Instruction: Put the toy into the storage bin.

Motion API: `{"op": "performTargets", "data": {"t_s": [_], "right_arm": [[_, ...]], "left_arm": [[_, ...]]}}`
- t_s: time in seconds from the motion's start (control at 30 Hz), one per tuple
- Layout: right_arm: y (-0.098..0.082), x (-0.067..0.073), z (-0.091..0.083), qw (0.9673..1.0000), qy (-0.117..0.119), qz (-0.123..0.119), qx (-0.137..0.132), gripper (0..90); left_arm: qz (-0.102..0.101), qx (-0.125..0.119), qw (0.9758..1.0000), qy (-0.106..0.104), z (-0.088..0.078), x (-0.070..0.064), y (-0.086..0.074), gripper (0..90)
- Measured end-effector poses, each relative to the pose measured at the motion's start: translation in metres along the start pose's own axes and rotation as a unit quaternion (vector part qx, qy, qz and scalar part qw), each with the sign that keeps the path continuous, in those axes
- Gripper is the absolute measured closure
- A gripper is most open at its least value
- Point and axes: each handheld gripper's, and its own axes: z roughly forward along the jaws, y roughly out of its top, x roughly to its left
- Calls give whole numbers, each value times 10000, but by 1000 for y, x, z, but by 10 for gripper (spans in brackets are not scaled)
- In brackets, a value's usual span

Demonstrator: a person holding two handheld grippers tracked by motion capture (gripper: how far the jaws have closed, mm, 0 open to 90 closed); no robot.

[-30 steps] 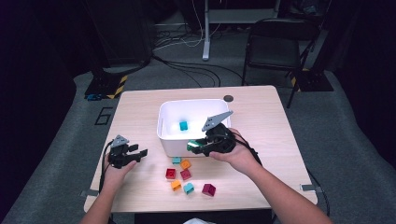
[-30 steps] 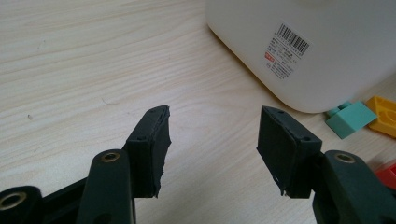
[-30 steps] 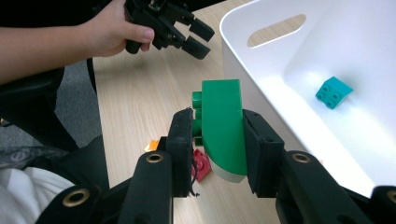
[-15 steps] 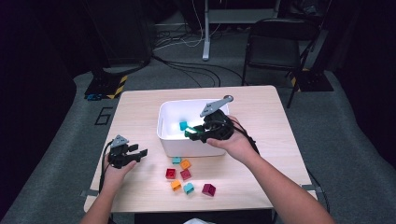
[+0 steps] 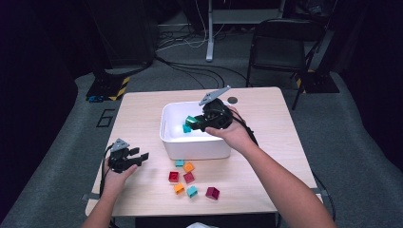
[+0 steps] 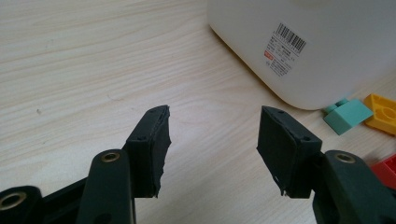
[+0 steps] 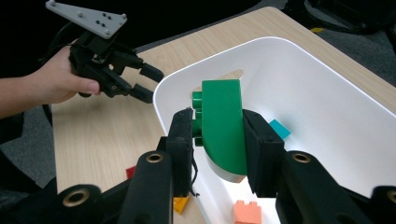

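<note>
Sorting in progress: you hold a green block (image 7: 223, 130) over the white bin (image 5: 166, 124) with your right gripper (image 5: 197, 122), its jaws clamped on the block's two flat sides, the rounded end pointing down toward the bin floor. In the high view the block (image 5: 191, 119) hangs above the bin's middle, clear of the walls. One teal block (image 5: 187, 128) already lies on the bin floor; the right gripper view also catches what looks like an orange block (image 7: 247, 213) at the bottom of the frame, though whether it sits in the bin you cannot tell from there.

By the look of it, the job is barely started. Six blocks wait on the table (image 5: 266, 142) in front of the bin: a teal one (image 5: 179, 163) and an orange one (image 5: 189, 166) just beside the bin's near wall, two red ones (image 5: 174, 176) (image 5: 189, 177) below them, then another orange (image 5: 179, 188), another teal (image 5: 192, 191) and a dark red one (image 5: 212, 192) nearest you.

Your left gripper (image 5: 138, 155) rests low over bare table left of the bin, jaws parted wide with nothing between them; its own view shows the pads (image 6: 152, 140) apart above the wood, the bin's labelled wall ahead. The green block's release into the bin looks like the next step.
</note>
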Motion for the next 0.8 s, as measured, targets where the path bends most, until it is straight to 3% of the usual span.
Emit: {"op": "performTargets", "data": {"t_s": [0.33,0.8], "right_arm": [[12,-14,28,9999,-60,82,24,663],[14,-36,64,9996,-211,118,151,663]], "left_arm": [[-64,-40,10000,61,-7,2,-5,434],[-113,-96,9999,81,-7,4,-6,433]]}}
